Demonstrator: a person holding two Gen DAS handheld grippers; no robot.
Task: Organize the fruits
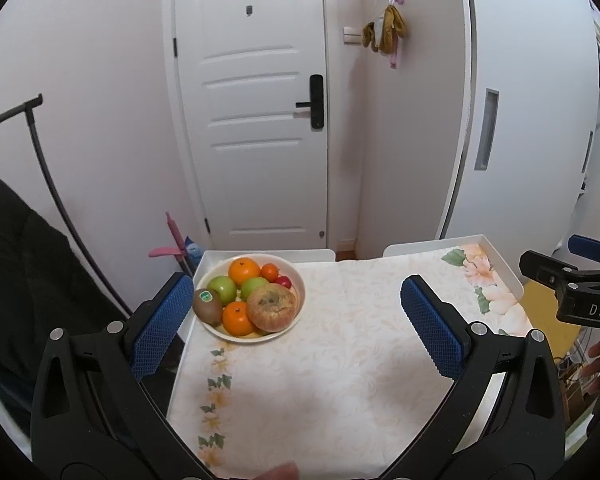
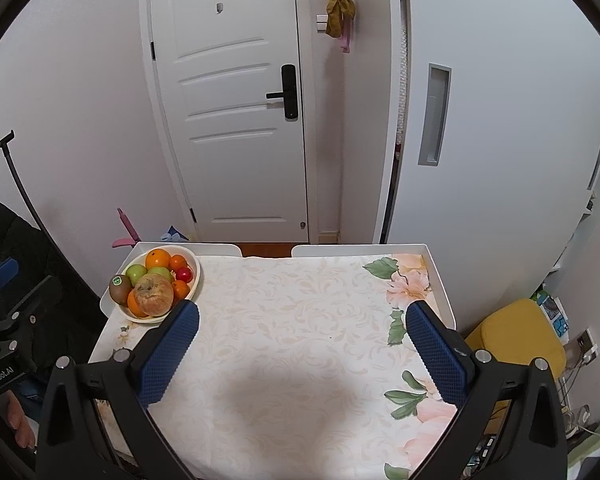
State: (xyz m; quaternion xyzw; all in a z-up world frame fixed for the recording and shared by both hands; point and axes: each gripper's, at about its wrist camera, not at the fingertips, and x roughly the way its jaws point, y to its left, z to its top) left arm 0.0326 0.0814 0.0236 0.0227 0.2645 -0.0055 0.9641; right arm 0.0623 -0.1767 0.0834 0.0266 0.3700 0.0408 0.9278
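Note:
A white bowl (image 1: 296, 276) of fruit sits at the far left corner of the table; it also shows in the right wrist view (image 2: 194, 276). It holds a large wrinkled apple (image 1: 271, 307), two oranges (image 1: 244, 271), two green apples (image 1: 222, 289), a kiwi with a green sticker (image 1: 207, 306) on the rim, and small red fruits (image 1: 283, 281). My left gripper (image 1: 296, 312) is open and empty, above the table just this side of the bowl. My right gripper (image 2: 302, 332) is open and empty over the table's middle.
The table is a white tray-edged top (image 2: 440, 276) under a floral cloth (image 2: 300, 320). A white door (image 2: 228, 120) and wall stand behind it. A dark coat and rack (image 1: 16, 280) are left. A yellow stool (image 2: 516, 336) is right.

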